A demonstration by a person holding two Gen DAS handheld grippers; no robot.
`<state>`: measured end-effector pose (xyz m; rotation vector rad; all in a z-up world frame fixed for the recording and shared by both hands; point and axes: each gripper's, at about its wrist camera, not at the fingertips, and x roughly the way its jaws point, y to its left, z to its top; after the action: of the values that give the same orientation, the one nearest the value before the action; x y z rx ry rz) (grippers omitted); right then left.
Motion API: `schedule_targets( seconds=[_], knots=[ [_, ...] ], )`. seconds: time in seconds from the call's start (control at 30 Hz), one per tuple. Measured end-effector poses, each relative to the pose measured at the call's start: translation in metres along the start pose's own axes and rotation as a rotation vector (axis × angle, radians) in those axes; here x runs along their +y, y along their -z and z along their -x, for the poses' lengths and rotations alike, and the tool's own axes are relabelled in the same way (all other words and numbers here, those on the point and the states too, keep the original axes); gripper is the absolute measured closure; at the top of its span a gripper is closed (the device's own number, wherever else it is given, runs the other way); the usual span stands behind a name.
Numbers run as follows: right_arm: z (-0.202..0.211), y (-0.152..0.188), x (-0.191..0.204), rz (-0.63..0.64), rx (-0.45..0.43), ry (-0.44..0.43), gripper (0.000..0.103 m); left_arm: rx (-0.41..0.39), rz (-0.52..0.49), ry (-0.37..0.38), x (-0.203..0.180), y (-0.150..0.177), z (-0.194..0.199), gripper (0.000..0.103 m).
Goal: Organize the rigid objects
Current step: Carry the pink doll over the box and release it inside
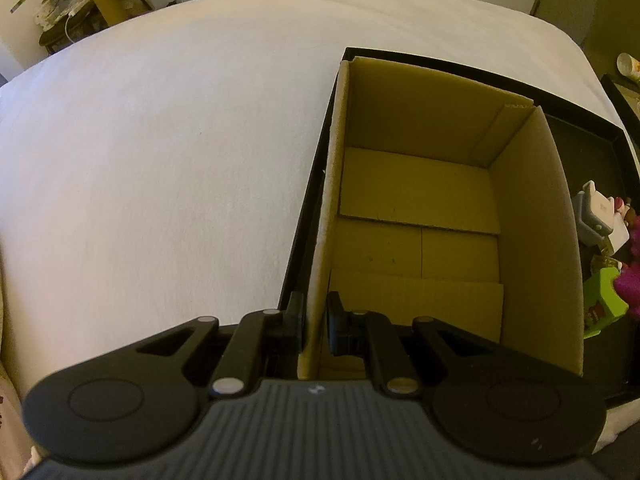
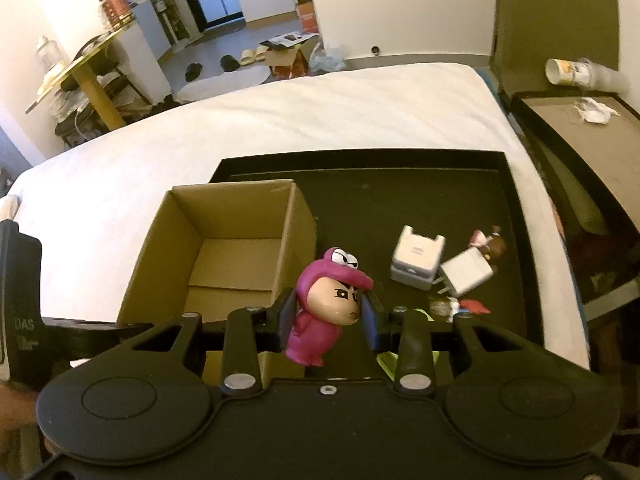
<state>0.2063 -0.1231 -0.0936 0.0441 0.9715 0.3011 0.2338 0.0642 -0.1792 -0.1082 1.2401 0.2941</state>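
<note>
An open cardboard box [image 1: 420, 200] stands in a black tray [image 1: 592, 148] on a white bed. My left gripper [image 1: 314, 320] is shut on the box's near left wall [image 1: 320, 272], one finger outside and one inside. The box [image 2: 224, 256] is empty inside. My right gripper [image 2: 328, 316] is shut on a pink cartoon figurine [image 2: 326, 308], held above the tray [image 2: 400, 200] just right of the box. On the tray floor lie a white-grey block [image 2: 416, 260], a white charger cube [image 2: 466, 272] and a small doll figure [image 2: 490, 242].
A green item [image 1: 604, 304] and small pieces lie at the tray's near right. A dark side table [image 2: 580, 152] with a tipped cup [image 2: 576, 72] and crumpled paper stands right of the bed. Shelves, shoes and boxes sit on the floor beyond the bed.
</note>
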Motion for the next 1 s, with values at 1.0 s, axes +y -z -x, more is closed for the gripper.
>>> schedule_targets(
  seconds=[1.0],
  knots=[
    [-0.046,-0.038,0.081,0.114,0.067,-0.121,0.068,-0.009,0.072,0.07,0.023,0.008,0.001,0.092]
  ],
)
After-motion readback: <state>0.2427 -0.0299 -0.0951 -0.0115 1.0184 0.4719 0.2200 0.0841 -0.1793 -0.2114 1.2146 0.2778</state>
